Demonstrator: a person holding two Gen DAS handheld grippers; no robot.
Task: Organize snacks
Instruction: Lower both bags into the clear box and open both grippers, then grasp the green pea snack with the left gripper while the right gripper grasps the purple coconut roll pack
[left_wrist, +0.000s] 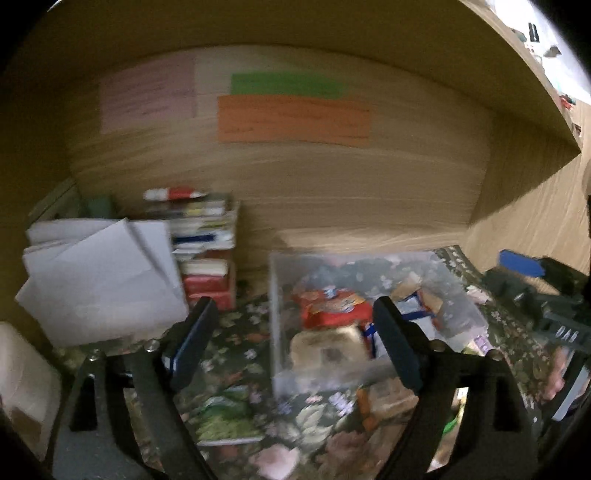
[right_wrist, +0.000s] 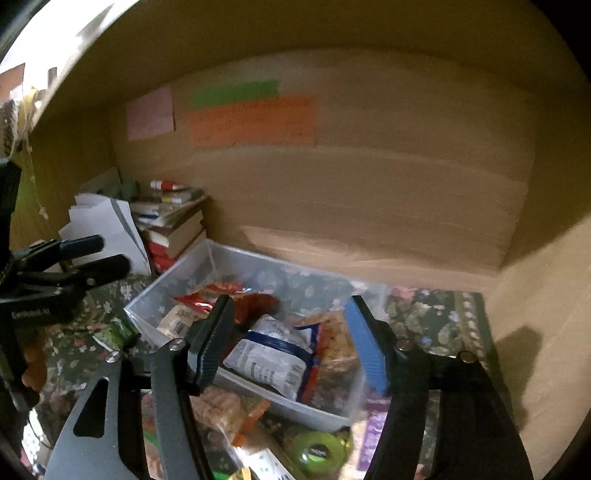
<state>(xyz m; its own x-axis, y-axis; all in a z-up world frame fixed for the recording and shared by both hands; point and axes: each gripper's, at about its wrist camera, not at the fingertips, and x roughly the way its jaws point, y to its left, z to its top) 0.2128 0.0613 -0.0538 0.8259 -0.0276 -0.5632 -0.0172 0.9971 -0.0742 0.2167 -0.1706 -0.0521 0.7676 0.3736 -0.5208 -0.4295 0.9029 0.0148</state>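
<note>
both grippers hang empty with jaws spread wide, the left gripper (left_wrist: 295, 343) and right gripper (right_wrist: 291, 343) poised over the clear plastic rectangular bin (right_wrist: 177, 284), judged ready to fetch another snack. the bin sits mid-desk on the dark floral cloth (left_wrist: 236, 332), towards the back wall, already holding a red crinkly packet (left_wrist: 332, 306) and a white blue-banded pouch (right_wrist: 269, 362). loose snacks lie along the front edge, among them a green round tub (right_wrist: 317, 448). print on every label is too blurred to read.

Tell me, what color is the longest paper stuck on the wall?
Orange paper, clearest in the left wrist view.
</note>
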